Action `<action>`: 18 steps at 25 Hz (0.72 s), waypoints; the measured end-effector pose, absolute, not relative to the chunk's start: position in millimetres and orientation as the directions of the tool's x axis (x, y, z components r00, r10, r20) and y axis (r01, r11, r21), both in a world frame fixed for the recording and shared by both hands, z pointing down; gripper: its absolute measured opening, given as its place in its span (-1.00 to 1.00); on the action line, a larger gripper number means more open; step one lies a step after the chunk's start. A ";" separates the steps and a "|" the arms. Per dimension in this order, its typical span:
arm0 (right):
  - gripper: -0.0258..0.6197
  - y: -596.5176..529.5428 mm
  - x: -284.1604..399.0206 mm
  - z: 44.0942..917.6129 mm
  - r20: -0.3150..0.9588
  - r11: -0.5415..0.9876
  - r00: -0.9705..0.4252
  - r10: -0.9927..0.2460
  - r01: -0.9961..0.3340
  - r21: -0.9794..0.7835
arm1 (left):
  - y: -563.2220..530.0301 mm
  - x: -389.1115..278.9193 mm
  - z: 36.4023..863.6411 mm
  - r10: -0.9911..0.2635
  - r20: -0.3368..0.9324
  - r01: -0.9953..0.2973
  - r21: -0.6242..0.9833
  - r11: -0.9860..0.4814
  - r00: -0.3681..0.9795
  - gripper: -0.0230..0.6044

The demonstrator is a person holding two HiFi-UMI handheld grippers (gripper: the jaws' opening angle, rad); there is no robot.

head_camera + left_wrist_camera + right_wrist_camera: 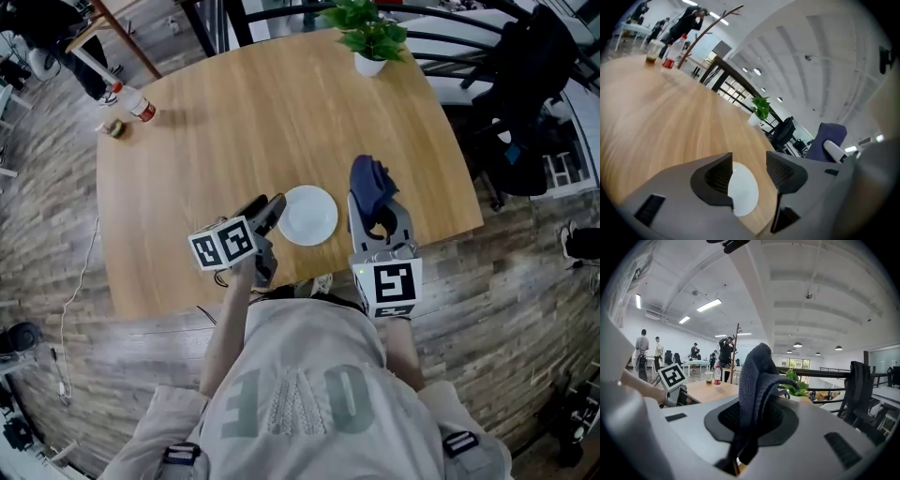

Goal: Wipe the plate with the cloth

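A round white plate point(307, 215) lies on the wooden table point(234, 122) near its front edge. My left gripper point(269, 208) is just left of the plate, low over the table, open, with nothing between its pads. In the left gripper view the plate point(740, 192) shows through the gap of the left gripper point(749, 161). My right gripper point(375, 214) is just right of the plate, shut on a dark blue cloth point(370, 183) that bunches up above the jaws. The cloth point(757, 380) fills the middle of the right gripper view, pinched in the right gripper point(751, 414).
A potted plant point(372, 37) stands at the table's far right edge. A bottle point(141, 108) and a small cup point(115, 128) sit at the far left corner. Chairs and a dark bag point(525, 84) stand beyond the table's right side. People stand in the room's background.
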State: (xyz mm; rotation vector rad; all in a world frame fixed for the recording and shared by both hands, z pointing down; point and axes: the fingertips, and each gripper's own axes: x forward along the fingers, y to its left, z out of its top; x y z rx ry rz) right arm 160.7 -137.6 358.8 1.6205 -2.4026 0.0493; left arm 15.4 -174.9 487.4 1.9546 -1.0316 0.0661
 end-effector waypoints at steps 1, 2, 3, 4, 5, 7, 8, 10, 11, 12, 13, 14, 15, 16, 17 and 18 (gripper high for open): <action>-0.75 -137.4 157.5 361.9 0.226 0.389 -0.358 -0.906 -0.915 0.109 | -171.1 12.8 501.9 -0.619 0.432 -0.666 0.717 -0.206 0.656 -0.20; -0.75 -137.0 154.8 365.0 0.235 0.394 -0.361 -0.903 -0.912 0.113 | -167.6 10.3 514.5 -0.609 0.444 -0.652 0.740 -0.165 0.658 -0.20; -0.75 -136.2 152.7 368.3 0.244 0.399 -0.363 -0.899 -0.910 0.116 | -164.2 8.2 525.6 -0.600 0.456 -0.644 0.753 -0.132 0.657 -0.20; -0.75 -135.1 151.1 371.5 0.253 0.402 -0.365 -0.896 -0.908 0.116 | -160.4 6.9 535.7 -0.591 0.471 -0.641 0.760 -0.105 0.655 -0.20; -0.75 -134.0 150.1 374.6 0.262 0.406 -0.366 -0.893 -0.907 0.113 | -156.2 6.5 544.9 -0.579 0.485 -0.638 0.766 -0.081 0.655 -0.20; -0.75 -133.0 149.2 378.9 0.277 0.409 -0.368 -0.888 -0.906 0.107 | -149.3 7.3 559.7 -0.560 0.502 -0.623 0.782 -0.031 0.659 -0.21; -0.75 -133.1 149.0 380.2 0.282 0.409 -0.367 -0.886 -0.906 0.106 | -147.0 7.7 565.5 -0.554 0.506 -0.612 0.791 -0.008 0.661 -0.21; -0.75 -133.7 148.9 382.0 0.289 0.408 -0.364 -0.885 -0.907 0.106 | -143.3 8.9 576.0 -0.535 0.515 -0.598 0.801 0.023 0.670 -0.21; -0.75 -133.7 148.9 382.9 0.293 0.406 -0.362 -0.885 -0.908 0.104 | -140.8 10.1 581.5 -0.519 0.522 -0.595 0.803 0.033 0.677 -0.21; -0.75 -133.2 149.2 384.1 0.297 0.405 -0.360 -0.884 -0.909 0.102 | -137.2 11.6 586.9 -0.502 0.531 -0.594 0.803 0.041 0.683 -0.21; -0.75 -132.3 149.5 385.5 0.302 0.403 -0.358 -0.884 -0.909 0.102 | -133.3 12.9 591.5 -0.487 0.539 -0.595 0.802 0.048 0.687 -0.21; -0.75 -131.6 150.0 386.9 0.305 0.402 -0.356 -0.883 -0.910 0.103 | -130.3 13.8 594.4 -0.479 0.543 -0.594 0.803 0.054 0.690 -0.24; -0.75 -131.2 150.4 387.9 0.308 0.401 -0.354 -0.883 -0.910 0.103 | -129.1 14.5 595.5 -0.477 0.541 -0.587 0.807 0.061 0.693 -0.26; -0.75 -131.2 150.5 388.7 0.310 0.399 -0.352 -0.883 -0.911 0.102 | -129.5 15.3 595.8 -0.477 0.535 -0.577 0.814 0.068 0.698 -0.26; -0.75 -131.3 150.8 389.4 0.311 0.398 -0.351 -0.883 -0.912 0.100 | -130.7 16.3 595.7 -0.476 0.528 -0.566 0.821 0.075 0.703 -0.27; -0.75 -131.3 151.1 390.3 0.312 0.397 -0.350 -0.883 -0.912 0.102 | -132.1 17.5 596.0 -0.473 0.525 -0.560 0.825 0.077 0.708 -0.28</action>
